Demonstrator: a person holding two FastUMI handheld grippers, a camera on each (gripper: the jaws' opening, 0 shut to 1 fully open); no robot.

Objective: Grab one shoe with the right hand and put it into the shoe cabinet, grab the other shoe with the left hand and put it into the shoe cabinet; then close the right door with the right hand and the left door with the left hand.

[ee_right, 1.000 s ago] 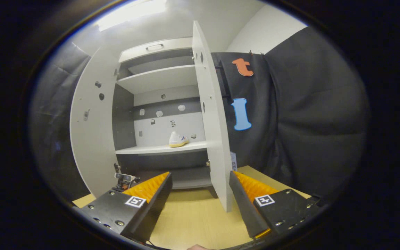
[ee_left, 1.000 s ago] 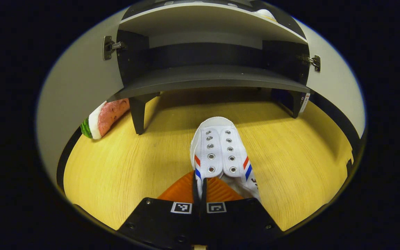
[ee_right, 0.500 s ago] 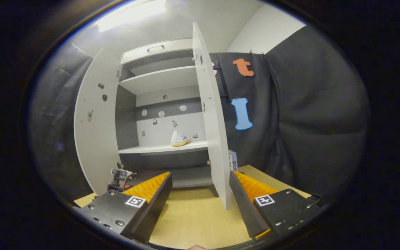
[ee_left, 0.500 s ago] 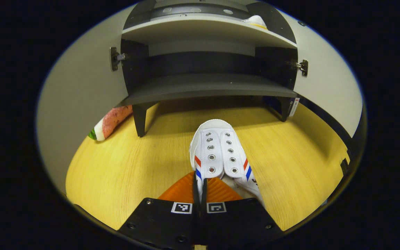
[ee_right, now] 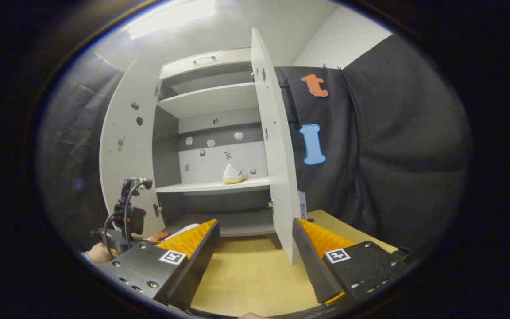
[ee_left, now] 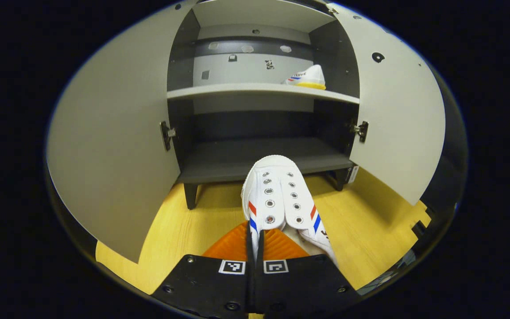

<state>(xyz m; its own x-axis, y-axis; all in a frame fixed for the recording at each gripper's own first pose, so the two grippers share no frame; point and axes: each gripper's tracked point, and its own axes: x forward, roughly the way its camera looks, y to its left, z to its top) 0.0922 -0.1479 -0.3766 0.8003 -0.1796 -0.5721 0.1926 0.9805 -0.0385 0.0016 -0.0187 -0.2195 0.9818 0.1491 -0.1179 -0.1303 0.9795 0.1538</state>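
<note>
The left hand-held gripper (ee_left: pixel 255 241) is clamped on a white canvas shoe with red and blue stripes (ee_left: pixel 277 199), held above the yellow wooden tabletop (ee_left: pixel 370 221) before the open grey shoe cabinet (ee_left: pixel 259 91); the matching shoe (ee_left: pixel 306 77) sits on its middle shelf. The right hand-held gripper (ee_right: pixel 255 239) is spread apart.

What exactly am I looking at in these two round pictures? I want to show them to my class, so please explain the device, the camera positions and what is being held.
No robot arm here: a person carries a hand-held gripper in each hand, and a fisheye camera rides on each, looking forward along its two fingers.

In the left gripper view, the left hand-held gripper is closed on a white shoe, held above the wooden floor and pointing at the shoe cabinet. Both doors stand open: left door, right door.

The other shoe already sits on a shelf inside.

In the right gripper view, the right hand-held gripper is open and holds nothing, facing the edge of the right door.
</note>
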